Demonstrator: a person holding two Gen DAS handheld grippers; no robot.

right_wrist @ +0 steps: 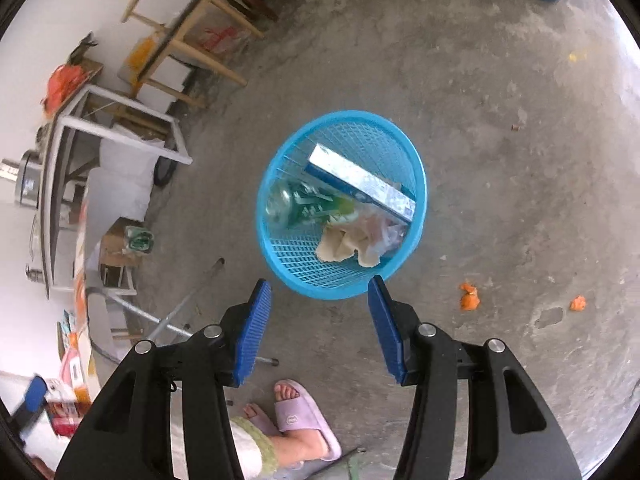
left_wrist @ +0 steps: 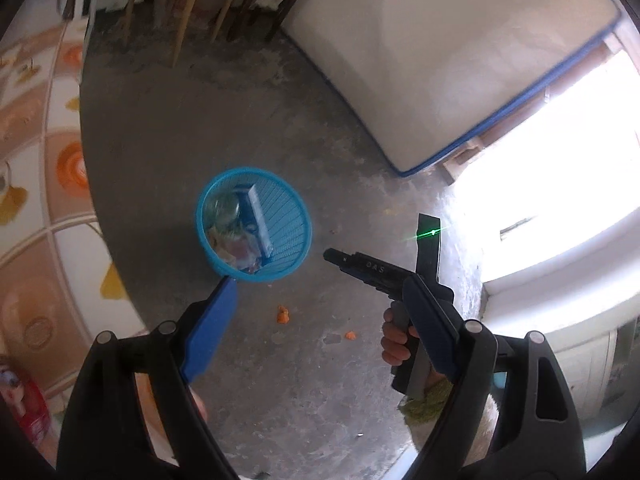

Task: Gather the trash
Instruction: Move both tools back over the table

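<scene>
The blue plastic basket (right_wrist: 340,204), round with latticed walls, stands on the bare concrete floor (right_wrist: 500,140), well away from its edges and the furniture along them. The right wrist view looks almost straight into it: a long blue-and-white carton (right_wrist: 360,182) leans across the inside, a clear bottle with green print (right_wrist: 304,204) lies beside it, and crumpled pale paper and plastic wrap (right_wrist: 356,240) fill the near side. The left wrist view shows the same basket smaller and further off, its contents less distinct.

The right gripper (right_wrist: 320,320) hangs just short of the basket's near rim, its ribbed blue pads spread with nothing between them. The left gripper (left_wrist: 320,320) has its smooth blue pads spread wider, also empty.

Only the left view shows the hand (left_wrist: 394,340) on the right gripper's handle, a green light flare on that tool, a white mattress edged in blue (left_wrist: 440,60) at the floor's far side, and patterned orange tiling (left_wrist: 40,160) along the left edge. Only the right view shows a foot in a lilac slipper (right_wrist: 304,416), a metal-framed table (right_wrist: 112,128) and wooden stools (right_wrist: 188,32) by the wall.

Two orange scraps (right_wrist: 469,297) lie on the concrete to the right of the basket, apart from it.
</scene>
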